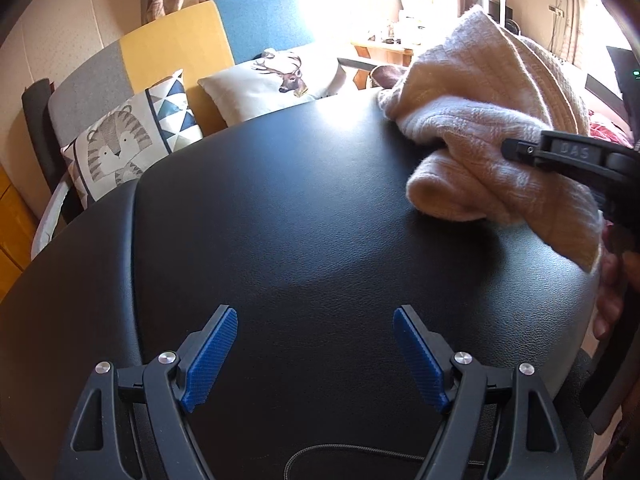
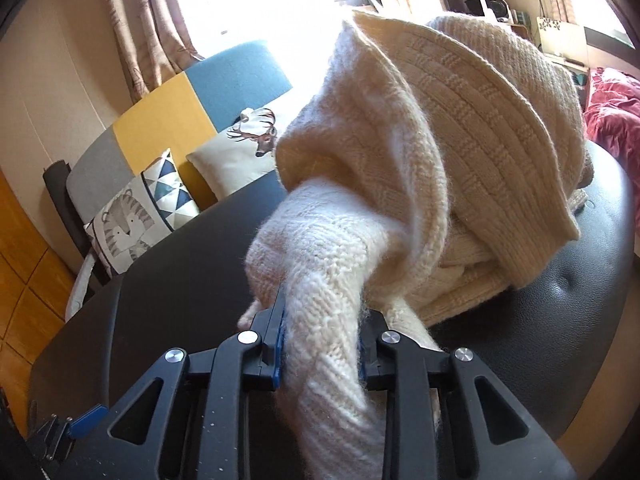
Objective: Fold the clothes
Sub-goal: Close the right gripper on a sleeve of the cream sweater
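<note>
A cream knitted sweater (image 2: 460, 152) lies bunched on a black leather surface (image 2: 168, 280). My right gripper (image 2: 322, 316) is shut on a thick fold of the sweater and lifts it; the knit hides the blue pads. In the left wrist view the sweater (image 1: 480, 120) hangs at the far right with the right gripper (image 1: 560, 152) clamped on it. My left gripper (image 1: 315, 320) is open and empty, its blue pads (image 1: 210, 356) wide apart above the bare black surface (image 1: 300, 200), well left of the sweater.
A sofa with grey, yellow and blue panels (image 1: 180, 44) stands behind the surface, with a tiger cushion (image 1: 120, 144) and a deer cushion (image 1: 272, 80). A red blanket (image 2: 612, 120) lies at the far right. A braided cable (image 1: 340, 460) lies near my left gripper.
</note>
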Motion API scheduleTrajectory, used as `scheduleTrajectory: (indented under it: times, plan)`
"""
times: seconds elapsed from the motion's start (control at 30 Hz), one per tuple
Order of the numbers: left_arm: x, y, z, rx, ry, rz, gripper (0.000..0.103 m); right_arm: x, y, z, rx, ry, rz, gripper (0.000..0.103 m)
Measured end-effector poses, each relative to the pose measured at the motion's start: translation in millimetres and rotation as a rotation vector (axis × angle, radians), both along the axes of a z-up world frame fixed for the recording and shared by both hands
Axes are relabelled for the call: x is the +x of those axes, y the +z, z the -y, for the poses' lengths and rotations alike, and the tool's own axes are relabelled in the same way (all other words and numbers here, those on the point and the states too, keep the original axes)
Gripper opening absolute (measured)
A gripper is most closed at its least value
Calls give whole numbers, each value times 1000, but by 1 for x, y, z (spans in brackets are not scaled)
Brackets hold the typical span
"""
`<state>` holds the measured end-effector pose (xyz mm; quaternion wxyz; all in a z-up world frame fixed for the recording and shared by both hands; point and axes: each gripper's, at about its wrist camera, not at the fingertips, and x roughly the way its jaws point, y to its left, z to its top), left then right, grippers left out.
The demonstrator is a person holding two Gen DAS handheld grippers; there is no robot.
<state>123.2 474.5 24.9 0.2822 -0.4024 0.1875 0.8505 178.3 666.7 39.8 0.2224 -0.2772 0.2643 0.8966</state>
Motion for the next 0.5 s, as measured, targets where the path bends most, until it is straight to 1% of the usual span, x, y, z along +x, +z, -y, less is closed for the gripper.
scheduleTrajectory:
  times: [0.1,0.23,0.33,0.43,0.5]
  plan:
    - [-4,-1,7,2,23,9,82,-4,3,16,-6,31,-17,25]
    - [-11,-2,16,6,48,22,82,2,2,37,-31,72,-40,24]
    - [-25,6,17,16,65,10,82,7,2,54,-14,109,-45,23]
    - [-44,25,12,49,65,-4,82,11,-5,66,-17,130,-47,23]
    - [-51,38,8,68,55,-21,82,12,-11,73,2,139,-35,23]
